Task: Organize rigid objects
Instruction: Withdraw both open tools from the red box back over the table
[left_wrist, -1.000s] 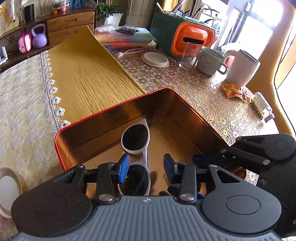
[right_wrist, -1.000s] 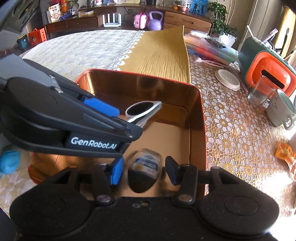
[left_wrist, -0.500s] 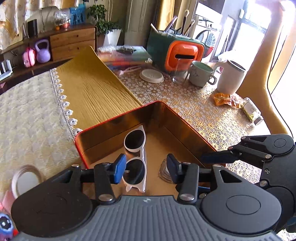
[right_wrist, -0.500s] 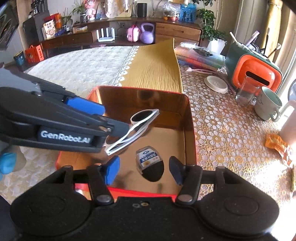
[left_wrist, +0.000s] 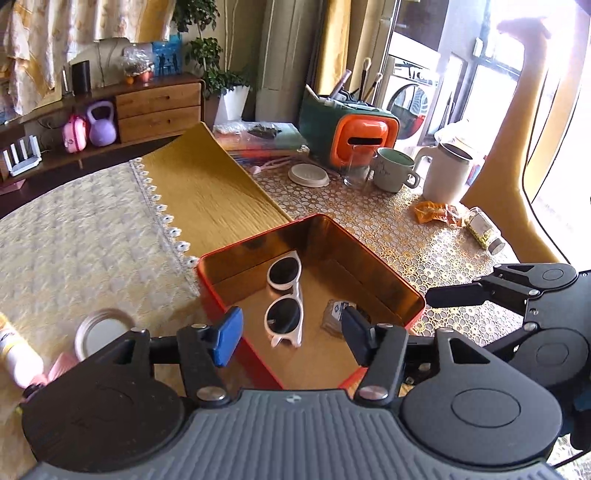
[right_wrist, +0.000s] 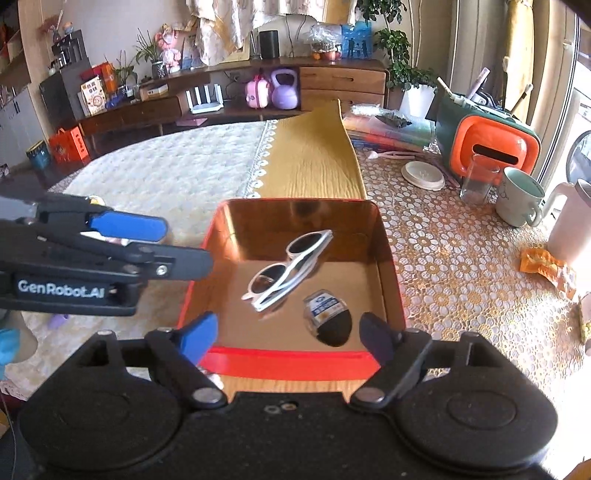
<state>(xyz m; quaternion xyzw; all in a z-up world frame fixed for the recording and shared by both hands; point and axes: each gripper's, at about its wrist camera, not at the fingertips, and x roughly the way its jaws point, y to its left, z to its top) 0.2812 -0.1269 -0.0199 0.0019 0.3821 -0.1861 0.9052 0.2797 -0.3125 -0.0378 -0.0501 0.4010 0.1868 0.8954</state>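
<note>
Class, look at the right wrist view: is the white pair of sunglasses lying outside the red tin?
No: the white sunglasses lie inside the red tin, on its floor beside a small clear case.

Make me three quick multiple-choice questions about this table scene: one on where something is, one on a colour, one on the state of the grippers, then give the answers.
1. Where do the sunglasses lie?
A. on the yellow runner
B. inside the red tin
C. beside the mug

2. What colour is the sunglasses' frame?
A. white
B. black
C. green

3. How do the left gripper and right gripper stand?
A. both clamp something
B. only the left holds something
C. both open, holding nothing

Answers: B, the tin's walls surround them; A, pale rims around dark lenses; C, nothing sits between either pair of pads.
</note>
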